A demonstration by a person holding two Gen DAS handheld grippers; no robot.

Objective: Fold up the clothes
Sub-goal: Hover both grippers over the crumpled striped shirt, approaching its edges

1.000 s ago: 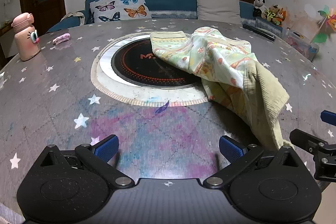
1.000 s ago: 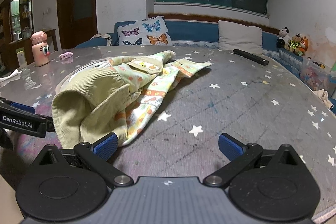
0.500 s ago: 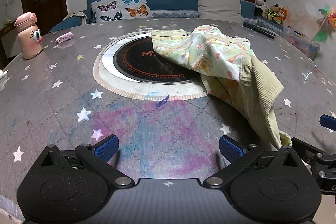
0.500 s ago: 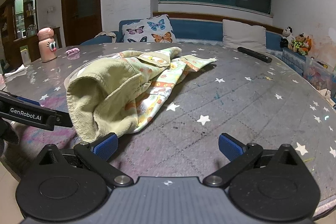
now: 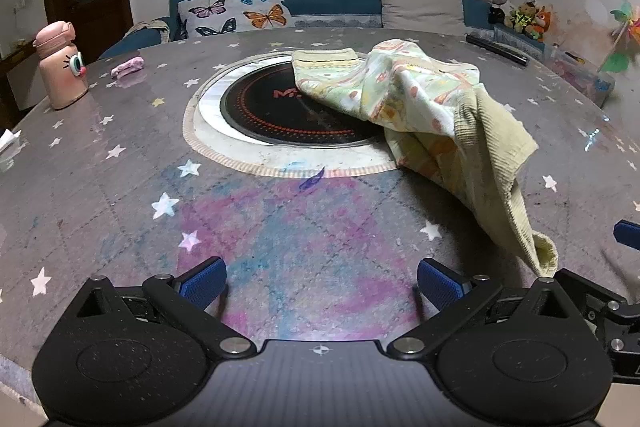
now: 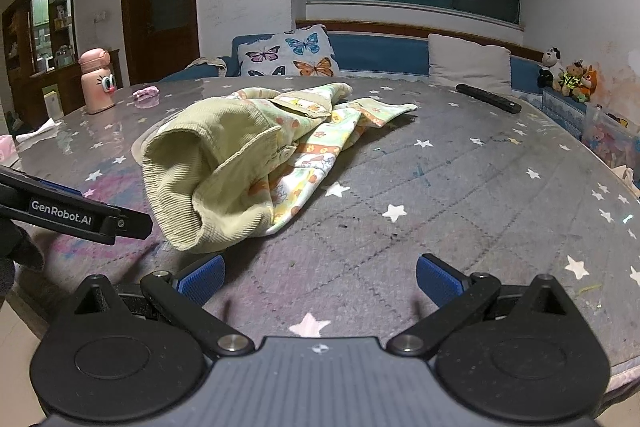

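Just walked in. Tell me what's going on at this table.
A person with a gripper in each hand is about to fold clothes. A small green garment with a printed lining lies crumpled on the round table, partly over the black hotplate. The left gripper and right gripper are both open and empty, held low at the near edge; nothing is folded yet.

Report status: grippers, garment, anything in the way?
Left gripper open, empty. Right gripper open, empty. Garment crumpled, unfolded on table. Remote and pink bottle lie apart.

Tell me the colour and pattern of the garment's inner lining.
Pale green-white lining with orange cartoon prints; the garment's outside is plain olive corduroy. Clearest in the right wrist view.
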